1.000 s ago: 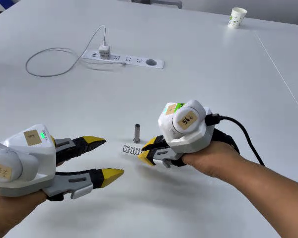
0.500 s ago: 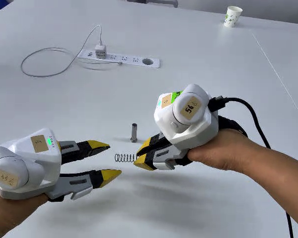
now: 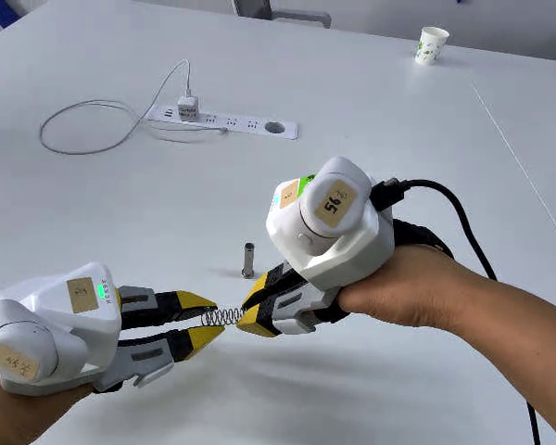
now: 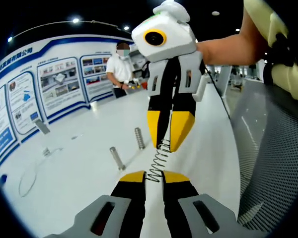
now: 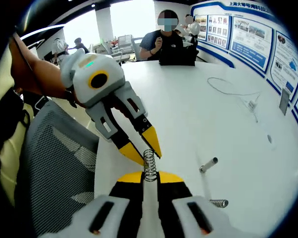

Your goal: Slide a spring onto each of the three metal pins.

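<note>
A small metal spring (image 3: 221,317) hangs level above the white table (image 3: 371,111), stretched between the two grippers. My right gripper (image 3: 248,313) is shut on its right end, and my left gripper (image 3: 208,320) has its yellow tips closed on the left end. In the left gripper view the spring (image 4: 159,158) runs from my left gripper (image 4: 155,177) up to the right gripper (image 4: 166,141). The right gripper view shows the spring (image 5: 149,166) between my right gripper (image 5: 150,177) and the left gripper (image 5: 145,151). A bare metal pin (image 3: 248,260) stands just behind the spring. A second upright pin (image 4: 139,138) looks wrapped in coils.
A white power strip (image 3: 222,120) with a looped cable (image 3: 83,125) lies at the back left, and a paper cup (image 3: 431,44) stands far back right. A black cable (image 3: 445,199) trails from the right gripper. A mesh chair (image 5: 54,158) stands beside the table, where a person (image 5: 171,39) sits.
The right gripper has carried the spring left and lifted it toward the left gripper. The left gripper's jaws, wide apart before, have closed on the spring's free end.
</note>
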The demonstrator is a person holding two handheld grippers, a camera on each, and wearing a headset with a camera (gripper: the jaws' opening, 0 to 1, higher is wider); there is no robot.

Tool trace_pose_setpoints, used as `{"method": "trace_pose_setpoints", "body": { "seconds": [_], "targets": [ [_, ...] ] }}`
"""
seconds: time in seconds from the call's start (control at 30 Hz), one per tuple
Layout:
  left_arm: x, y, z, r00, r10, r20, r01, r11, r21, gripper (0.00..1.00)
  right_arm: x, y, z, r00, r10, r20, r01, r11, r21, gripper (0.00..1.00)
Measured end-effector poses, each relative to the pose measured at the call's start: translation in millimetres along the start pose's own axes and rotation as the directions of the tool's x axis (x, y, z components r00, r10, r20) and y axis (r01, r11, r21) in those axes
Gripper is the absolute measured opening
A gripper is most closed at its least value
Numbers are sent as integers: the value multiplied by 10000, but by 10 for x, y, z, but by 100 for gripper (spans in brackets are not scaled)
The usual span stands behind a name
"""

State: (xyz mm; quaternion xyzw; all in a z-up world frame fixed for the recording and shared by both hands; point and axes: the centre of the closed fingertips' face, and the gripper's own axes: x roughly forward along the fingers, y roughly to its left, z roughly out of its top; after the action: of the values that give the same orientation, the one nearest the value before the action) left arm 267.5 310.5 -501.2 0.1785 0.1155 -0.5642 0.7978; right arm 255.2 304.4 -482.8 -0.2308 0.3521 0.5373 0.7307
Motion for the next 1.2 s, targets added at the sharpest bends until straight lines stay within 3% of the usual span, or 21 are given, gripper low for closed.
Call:
{"method": "trace_pose_setpoints", "body": {
  "seconds": [0.63, 0.97, 1.2],
  "targets": [
    [0, 2, 40, 9996, 90, 264, -75, 9985, -543, 11, -32, 9, 286, 9951, -386, 915, 429, 9981, -449, 11],
    [10, 4, 118, 9976, 79, 687, 15, 9907, -1358, 11, -16, 13, 466, 9857, -485, 1613, 602, 9958, -684, 12],
    [-15, 21, 173, 9945, 226, 1020, -34, 9827, -1849, 10, -5, 7, 487, 9829, -557, 1754, 701, 9946, -767, 12]
  ]
}}
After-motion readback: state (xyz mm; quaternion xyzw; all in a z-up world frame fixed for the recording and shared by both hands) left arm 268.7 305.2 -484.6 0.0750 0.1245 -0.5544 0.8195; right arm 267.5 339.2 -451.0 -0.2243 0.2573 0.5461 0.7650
